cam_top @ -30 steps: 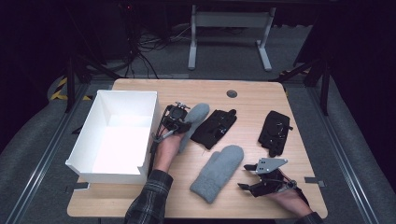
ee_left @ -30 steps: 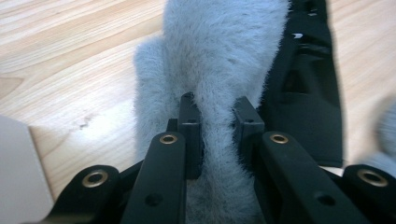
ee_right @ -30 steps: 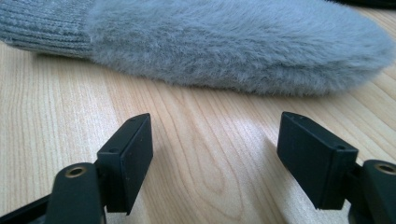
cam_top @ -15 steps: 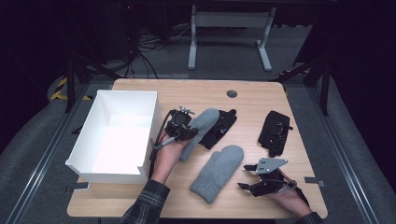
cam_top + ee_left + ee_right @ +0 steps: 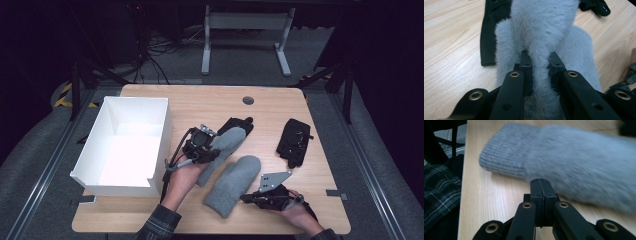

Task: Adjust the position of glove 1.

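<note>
One grey mitten (image 5: 541,32) in left claw (image 5: 539,65).

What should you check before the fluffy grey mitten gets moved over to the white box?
1. Left gripper has the mitten: ok. Its fingers pinch a fold of the grey mitten.
2. Mitten is free of the black glove beneath it: cannot tell. It overlaps that glove.
3. White box is open and has room: ok. Nothing shows inside it.
4. Path to the box: ok. The box stands right beside the left gripper.
5. Right gripper is out of the way: ok. It is shut on nothing, beside the second grey mitten.
6. Other black glove: ok. It lies apart at the right.
</note>
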The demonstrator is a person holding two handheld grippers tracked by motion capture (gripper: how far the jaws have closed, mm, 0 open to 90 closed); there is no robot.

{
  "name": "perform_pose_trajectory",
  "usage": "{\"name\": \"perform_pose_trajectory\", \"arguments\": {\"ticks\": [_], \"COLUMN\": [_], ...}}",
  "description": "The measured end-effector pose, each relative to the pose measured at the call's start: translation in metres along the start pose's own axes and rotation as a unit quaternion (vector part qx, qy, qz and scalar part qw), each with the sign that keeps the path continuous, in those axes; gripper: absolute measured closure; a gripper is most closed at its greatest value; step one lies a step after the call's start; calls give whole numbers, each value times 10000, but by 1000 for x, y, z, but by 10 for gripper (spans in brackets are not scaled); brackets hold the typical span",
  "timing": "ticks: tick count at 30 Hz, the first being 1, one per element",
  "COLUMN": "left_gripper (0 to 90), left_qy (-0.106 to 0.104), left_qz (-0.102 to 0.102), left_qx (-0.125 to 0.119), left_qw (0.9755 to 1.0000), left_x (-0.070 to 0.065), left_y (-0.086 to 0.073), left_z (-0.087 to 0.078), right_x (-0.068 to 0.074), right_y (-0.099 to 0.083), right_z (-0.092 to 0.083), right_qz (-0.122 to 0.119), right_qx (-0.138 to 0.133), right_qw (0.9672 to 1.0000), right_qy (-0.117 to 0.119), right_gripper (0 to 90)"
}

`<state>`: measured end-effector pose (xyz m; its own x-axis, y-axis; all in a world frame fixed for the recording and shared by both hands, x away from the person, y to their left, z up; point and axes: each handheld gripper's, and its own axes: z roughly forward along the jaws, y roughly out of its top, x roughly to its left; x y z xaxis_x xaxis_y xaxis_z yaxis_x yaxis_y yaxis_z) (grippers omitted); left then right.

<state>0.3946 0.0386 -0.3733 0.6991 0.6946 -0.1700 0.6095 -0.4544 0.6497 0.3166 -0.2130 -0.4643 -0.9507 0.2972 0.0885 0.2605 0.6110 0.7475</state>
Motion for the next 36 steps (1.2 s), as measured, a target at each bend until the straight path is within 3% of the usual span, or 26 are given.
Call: {"name": "perform_pose_trajectory", "arguments": {"ticks": [13, 20, 25, 36], "left_gripper": [787, 788, 787, 781], "left_qy": [-96, -248, -219, -274], "left_qz": [243, 335, 384, 413], "left_qx": [90, 182, 187, 492], "left_qw": [9996, 9990, 9988, 9976], "left_x": [-9, -22, -35, -54], "left_y": [-10, -16, -16, -21], "left_z": [2, 1, 2, 30], "right_x": [-1, -12, -24, -37], "right_y": [15, 6, -8, -29], "right_z": [24, -4, -27, -51], "right_qz": [-17, 185, 357, 587], "right_qx": [-50, -283, -260, -177], "right_qw": [10000, 9991, 9975, 9943], "right_qy": [12, -264, -550, -870], "right_gripper": [900, 862, 836, 795]}}
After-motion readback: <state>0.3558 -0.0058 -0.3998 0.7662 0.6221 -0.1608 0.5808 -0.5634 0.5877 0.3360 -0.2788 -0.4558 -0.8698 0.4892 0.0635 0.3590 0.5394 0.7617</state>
